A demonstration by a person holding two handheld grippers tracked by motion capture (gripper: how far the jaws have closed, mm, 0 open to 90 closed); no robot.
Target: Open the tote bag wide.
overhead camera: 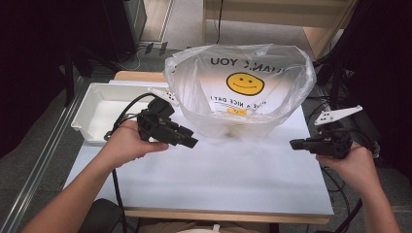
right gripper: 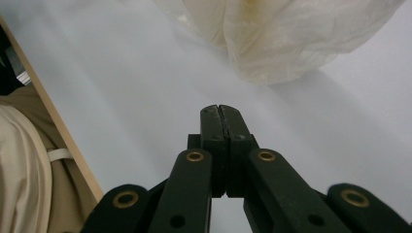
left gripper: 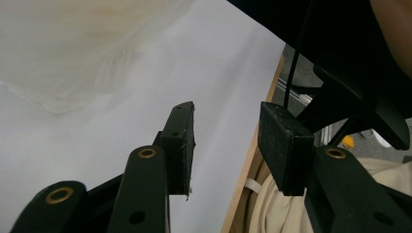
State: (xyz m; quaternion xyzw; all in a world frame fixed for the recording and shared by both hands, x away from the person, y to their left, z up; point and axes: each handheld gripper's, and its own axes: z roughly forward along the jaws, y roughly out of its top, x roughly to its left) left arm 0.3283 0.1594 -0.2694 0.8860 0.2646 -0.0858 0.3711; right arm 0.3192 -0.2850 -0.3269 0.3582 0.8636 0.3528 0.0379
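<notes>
Both tongs hang free on either side of a plastic bag standing open on the white surface.

The clear plastic bag (overhead camera: 240, 90), printed with a yellow smiley face and lettering, stands at the far middle of the surface (overhead camera: 218, 179) with its mouth spread wide; something small and yellowish lies in its bottom, too blurred to tell. The left tongs (overhead camera: 187, 141), held in the left hand (overhead camera: 128, 143), sit just beside the bag's near left corner with the jaws apart and nothing between them. The right tongs (overhead camera: 295, 144), in the right hand (overhead camera: 357, 162), are near the bag's right side, jaws pressed together on nothing. A white tray (overhead camera: 97, 104) rests at the surface's far left.
</notes>
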